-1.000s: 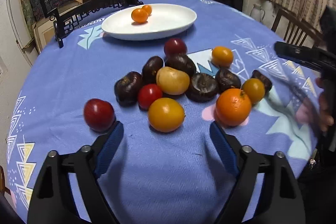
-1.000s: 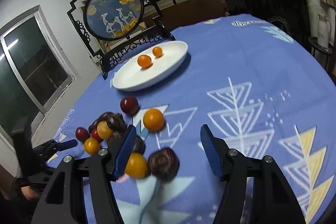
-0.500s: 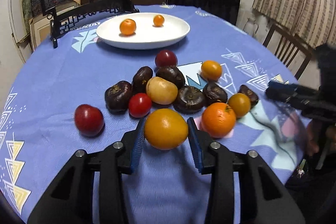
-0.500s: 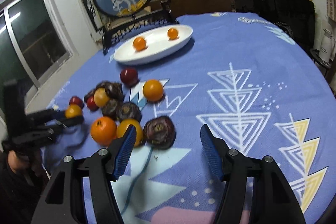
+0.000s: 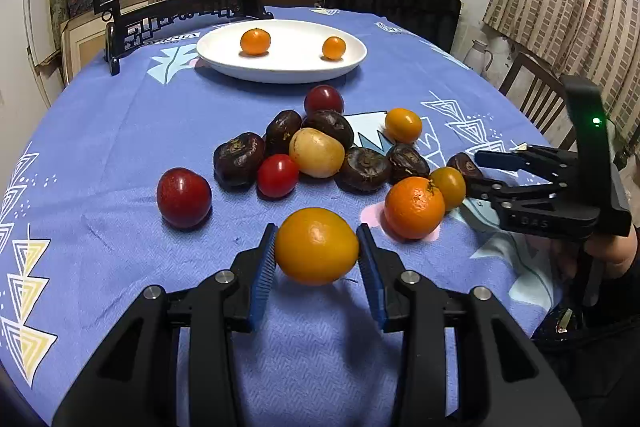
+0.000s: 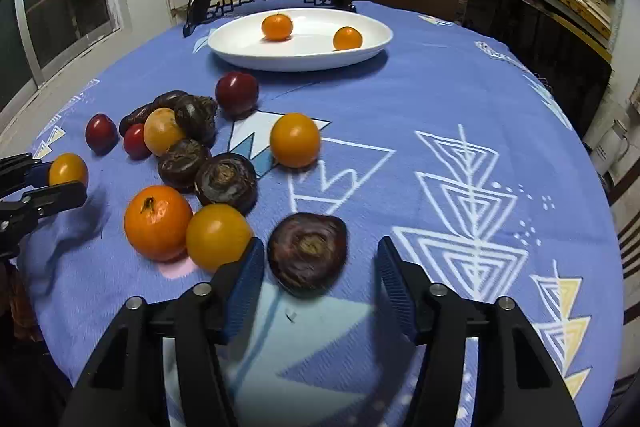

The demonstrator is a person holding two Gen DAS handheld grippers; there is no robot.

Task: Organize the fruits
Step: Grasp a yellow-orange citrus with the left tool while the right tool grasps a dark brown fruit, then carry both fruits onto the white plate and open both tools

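Two ribbed blue-padded tools, left tool clamping smooth yellow tomato

Legible markings, two items.

1. Right gripper, side of its black body, seen from the left wrist view: embossed characters, faint, reading roughly "045"; the first character is uncertain.

2. Blue tablecloth, far side beside the white plate, just in front of the dark carved stand: a short printed word in pale capitals, seen upside down and too distorted to read with confidence. The same print is hidden or too small in the right wrist view.

No other text, brand or number is readable.
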